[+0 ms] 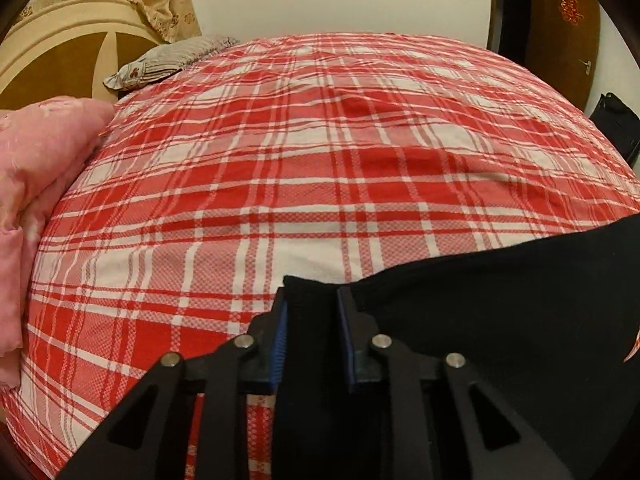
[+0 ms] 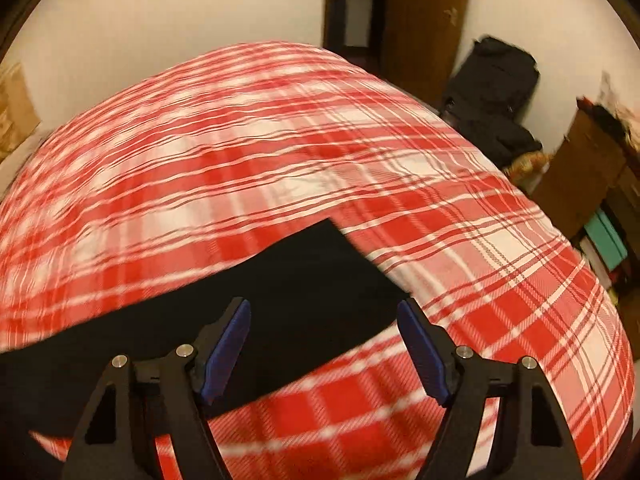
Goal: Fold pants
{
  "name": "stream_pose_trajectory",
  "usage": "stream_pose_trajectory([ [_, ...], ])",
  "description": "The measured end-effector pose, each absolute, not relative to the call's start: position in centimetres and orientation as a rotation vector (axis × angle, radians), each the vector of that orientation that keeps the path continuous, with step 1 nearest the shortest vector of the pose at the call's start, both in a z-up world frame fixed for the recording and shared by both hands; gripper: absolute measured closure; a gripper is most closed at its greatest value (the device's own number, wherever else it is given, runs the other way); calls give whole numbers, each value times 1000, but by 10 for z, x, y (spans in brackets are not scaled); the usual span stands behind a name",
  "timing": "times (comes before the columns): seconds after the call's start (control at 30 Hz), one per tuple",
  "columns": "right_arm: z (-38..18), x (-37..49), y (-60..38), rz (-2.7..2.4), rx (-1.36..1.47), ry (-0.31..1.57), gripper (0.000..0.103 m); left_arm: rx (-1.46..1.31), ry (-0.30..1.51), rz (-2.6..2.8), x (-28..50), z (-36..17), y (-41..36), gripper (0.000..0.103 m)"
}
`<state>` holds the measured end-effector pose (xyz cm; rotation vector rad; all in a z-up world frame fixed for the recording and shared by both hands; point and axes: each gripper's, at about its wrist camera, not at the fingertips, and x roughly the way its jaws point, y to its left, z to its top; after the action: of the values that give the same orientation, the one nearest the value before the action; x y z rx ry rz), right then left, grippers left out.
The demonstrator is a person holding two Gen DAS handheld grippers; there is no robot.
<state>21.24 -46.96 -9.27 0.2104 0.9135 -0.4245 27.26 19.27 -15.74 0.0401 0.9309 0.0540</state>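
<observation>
Left wrist, hidden: the black fabric pants [image 1: 500, 300] run out of frame at the right and bottom edges, and the gripper's own linkage covers their lower part; the cloth is too dark to show seams or folds.
Left wrist, pants: a narrow edge of them stands pinched between the blue pads, the rest spreading rightward over the red-and-white plaid bedspread [image 1: 280, 152].
Left wrist, jaws: the left gripper [image 1: 311, 300] is clamped on that edge.
Left wrist, only here: a pink quilted blanket [image 1: 36, 184] bunched at the left edge, a striped grey pillow [image 1: 160, 62] and a tan curved headboard [image 1: 68, 48] behind it.
Right wrist, hidden: the picture is smeared, so plaid lines and cloth edges are soft; the pants [image 2: 280, 280] leave the frame at lower left.
Right wrist, pants: a flat dark band with a squared corner, lying on the bedspread [image 2: 480, 240].
Right wrist, jaws: the right gripper [image 2: 324, 306] is spread wide above the band, gripping nothing.
Right wrist, only here: a black bag [image 2: 496, 88] beside a brown wooden door [image 2: 424, 20].
</observation>
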Motion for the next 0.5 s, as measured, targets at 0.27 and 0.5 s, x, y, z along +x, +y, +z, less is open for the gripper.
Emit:
stream_pose_trajectory([
  [0.27, -116, 269, -503, -404, 242, 959, 26, 41, 923, 94, 278, -160, 192, 69],
  [0.5, -138, 305, -520, -375, 261, 998, 26, 33, 931, 93, 281, -161, 192, 67],
])
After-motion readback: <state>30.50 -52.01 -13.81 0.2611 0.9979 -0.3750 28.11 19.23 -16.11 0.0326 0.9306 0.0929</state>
